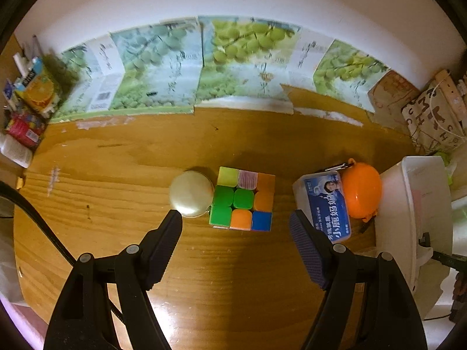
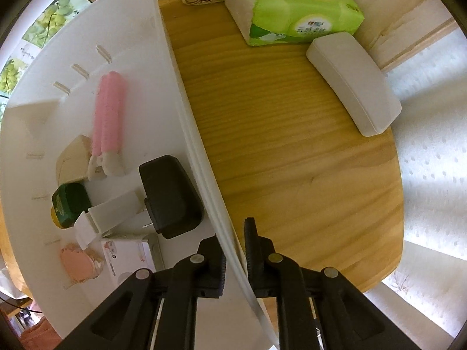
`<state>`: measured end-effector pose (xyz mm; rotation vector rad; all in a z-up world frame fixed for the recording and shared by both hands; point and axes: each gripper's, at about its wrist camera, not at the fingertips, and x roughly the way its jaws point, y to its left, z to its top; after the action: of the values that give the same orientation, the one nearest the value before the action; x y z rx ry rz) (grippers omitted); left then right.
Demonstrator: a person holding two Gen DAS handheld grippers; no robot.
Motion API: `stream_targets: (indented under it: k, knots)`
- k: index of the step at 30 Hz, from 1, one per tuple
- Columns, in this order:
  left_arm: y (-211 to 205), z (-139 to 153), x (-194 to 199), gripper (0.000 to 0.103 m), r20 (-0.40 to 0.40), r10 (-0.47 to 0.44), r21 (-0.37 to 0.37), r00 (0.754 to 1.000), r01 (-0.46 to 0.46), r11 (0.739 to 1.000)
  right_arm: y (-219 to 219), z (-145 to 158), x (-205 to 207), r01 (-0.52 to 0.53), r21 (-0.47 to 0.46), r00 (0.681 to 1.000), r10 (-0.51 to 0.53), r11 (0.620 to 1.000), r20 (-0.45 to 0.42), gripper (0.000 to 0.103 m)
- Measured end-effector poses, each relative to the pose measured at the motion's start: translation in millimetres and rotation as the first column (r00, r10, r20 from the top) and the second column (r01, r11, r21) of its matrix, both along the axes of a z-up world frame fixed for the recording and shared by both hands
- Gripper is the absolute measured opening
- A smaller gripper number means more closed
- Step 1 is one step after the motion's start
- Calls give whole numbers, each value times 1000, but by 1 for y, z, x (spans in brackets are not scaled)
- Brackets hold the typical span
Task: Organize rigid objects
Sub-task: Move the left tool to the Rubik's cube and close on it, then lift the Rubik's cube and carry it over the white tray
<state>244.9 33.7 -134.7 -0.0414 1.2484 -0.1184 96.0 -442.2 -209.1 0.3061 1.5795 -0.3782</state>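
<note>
My left gripper (image 1: 235, 214) hangs open above the wooden table (image 1: 116, 192). A multicoloured puzzle cube (image 1: 242, 198) lies between and just beyond its fingertips. A cream round case (image 1: 191, 194) touches the cube's left side, by the left fingertip. To the right lie a blue-labelled clear box (image 1: 324, 204) and an orange round case (image 1: 360, 191). My right gripper (image 2: 233, 230) points down and straddles the rim of the white bin (image 2: 186, 116). Its jaws stand narrowly apart, with a sliver of gap at the right pad. The bin holds a pink clip (image 2: 108, 110), a black charger (image 2: 169, 195) and a green-capped bottle (image 2: 68, 204).
Fruit-print cardboard (image 1: 233, 67) lines the wall behind the table. Cartons and small boxes (image 1: 35, 96) crowd the far left corner, and a patterned bag (image 1: 435, 116) sits far right. Right of the bin lie a green tissue pack (image 2: 292, 5) and a white case (image 2: 353, 84).
</note>
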Motion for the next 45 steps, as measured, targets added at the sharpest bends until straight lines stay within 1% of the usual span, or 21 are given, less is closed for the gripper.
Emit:
stream_targets:
  k: [10,20,23,24,26,27,28,30,41,45]
  knots:
    - [-8,-29,26,79,-105,-9,4,994,10,1000,0,-2,4,42,-14,999,-42,999,-10,13]
    - [-10,-50,38,79,-171,-10,8,985,12,1000,-3,8,2,58,-27,998,-59,998,-16,14]
    - [-10,-54,40,77,-186,-13,-2,983,13,1000,-4,10,3,62,-31,998,-62,998,-17,14]
    - [-10,-55,40,76,-188,-11,-4,982,11,1000,-4,10,4,63,-31,998,-63,998,-17,14]
    - [-10,-57,41,68,-195,-10,-10,981,8,1000,-4,10,3,66,-30,998,-66,997,-18,14]
    - [-10,-57,41,66,-198,-10,-10,980,8,1000,-6,10,1,66,-29,998,-67,997,-19,14]
    - [-10,-57,42,63,-201,-13,-18,979,9,1000,-6,10,1,67,-29,998,-68,997,-19,14]
    - [-11,-57,42,63,-203,-19,-29,979,13,999,-4,8,0,69,-29,997,-70,997,-20,14]
    - [-12,-57,38,62,-195,-32,-27,980,27,999,8,8,-10,54,-34,998,-55,998,-22,13]
    - [-12,-55,34,62,-194,-28,-37,981,22,999,12,9,-17,46,-24,999,-47,999,-7,12]
